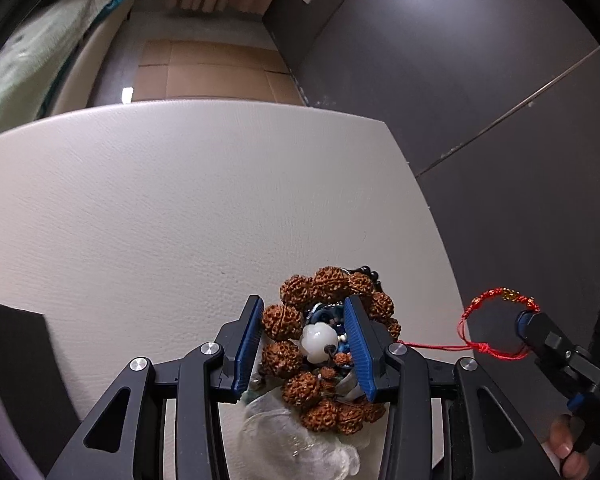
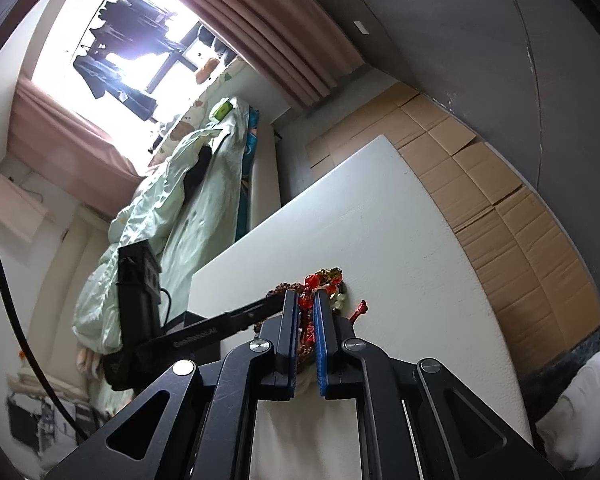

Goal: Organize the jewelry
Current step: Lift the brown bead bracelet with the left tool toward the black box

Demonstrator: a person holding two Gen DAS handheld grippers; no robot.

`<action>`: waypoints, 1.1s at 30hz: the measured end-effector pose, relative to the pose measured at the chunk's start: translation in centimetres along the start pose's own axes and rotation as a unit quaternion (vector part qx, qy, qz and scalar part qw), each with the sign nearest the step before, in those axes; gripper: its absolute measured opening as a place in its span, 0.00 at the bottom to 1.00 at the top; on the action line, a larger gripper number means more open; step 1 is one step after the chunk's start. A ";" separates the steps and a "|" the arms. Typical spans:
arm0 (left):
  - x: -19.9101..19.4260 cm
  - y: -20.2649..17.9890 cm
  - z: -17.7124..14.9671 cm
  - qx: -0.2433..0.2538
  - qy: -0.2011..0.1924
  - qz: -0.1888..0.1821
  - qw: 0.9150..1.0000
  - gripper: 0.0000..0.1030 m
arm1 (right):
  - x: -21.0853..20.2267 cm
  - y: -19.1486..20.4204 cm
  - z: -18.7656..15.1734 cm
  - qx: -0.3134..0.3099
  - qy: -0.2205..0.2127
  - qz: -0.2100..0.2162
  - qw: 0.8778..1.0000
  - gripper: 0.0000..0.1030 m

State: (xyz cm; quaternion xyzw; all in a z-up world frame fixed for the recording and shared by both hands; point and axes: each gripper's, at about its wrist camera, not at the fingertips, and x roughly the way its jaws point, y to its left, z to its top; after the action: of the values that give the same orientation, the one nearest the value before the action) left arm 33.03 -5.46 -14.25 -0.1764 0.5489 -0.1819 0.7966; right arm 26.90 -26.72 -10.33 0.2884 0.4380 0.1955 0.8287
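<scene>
The left gripper (image 1: 304, 344) stood partly open around a brown seed-bead bracelet (image 1: 332, 344) with a white carved bead (image 1: 318, 342); whether its blue pads (image 1: 356, 344) pressed the beads could not be told. The right gripper (image 2: 309, 336) was nearly closed, pinching a red cord bracelet (image 1: 488, 328) that hung off the table's right edge. The heap of jewelry lay near the front of the white textured table (image 1: 160, 208). Beyond were flattened cardboard (image 2: 500, 184) on the floor, a dark grey wall (image 1: 460, 80), pink curtains (image 2: 268, 32), a bright window (image 2: 140, 32) and a bed with pale green bedding (image 2: 172, 184).
</scene>
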 end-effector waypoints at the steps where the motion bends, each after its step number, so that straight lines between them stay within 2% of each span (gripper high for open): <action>1: 0.0 0.1 0.0 -0.003 -0.002 -0.002 1.000 0.40 | 0.0 0.0 0.0 0.000 0.000 0.001 1.000 0.09; 7: -1.6 -0.5 0.3 0.000 -0.023 -0.004 1.000 0.20 | 0.1 -0.3 0.0 0.000 0.004 0.001 1.000 0.09; 15: -4.6 -3.2 -0.4 0.030 -0.049 -0.026 0.998 0.20 | -0.1 -0.5 -0.1 0.008 -0.001 0.012 1.000 0.09; 20: -7.4 -5.6 -1.0 0.062 -0.071 -0.023 0.995 0.20 | -0.3 -0.6 0.1 0.009 -0.009 0.023 1.000 0.09; 26: -11.8 -7.6 -1.4 0.090 -0.111 -0.006 0.990 0.20 | -1.2 0.7 0.0 -0.009 -0.023 0.048 0.999 0.09; 33: -16.4 -7.2 -1.7 0.096 -0.154 0.027 0.983 0.20 | -1.5 1.9 -0.4 -0.020 -0.032 0.070 0.997 0.09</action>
State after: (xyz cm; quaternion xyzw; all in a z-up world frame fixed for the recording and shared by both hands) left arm 25.34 -3.92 1.93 -0.1101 0.4040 -0.1825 0.8896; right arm 25.68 -26.02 -8.36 0.3082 0.3856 0.2524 0.8322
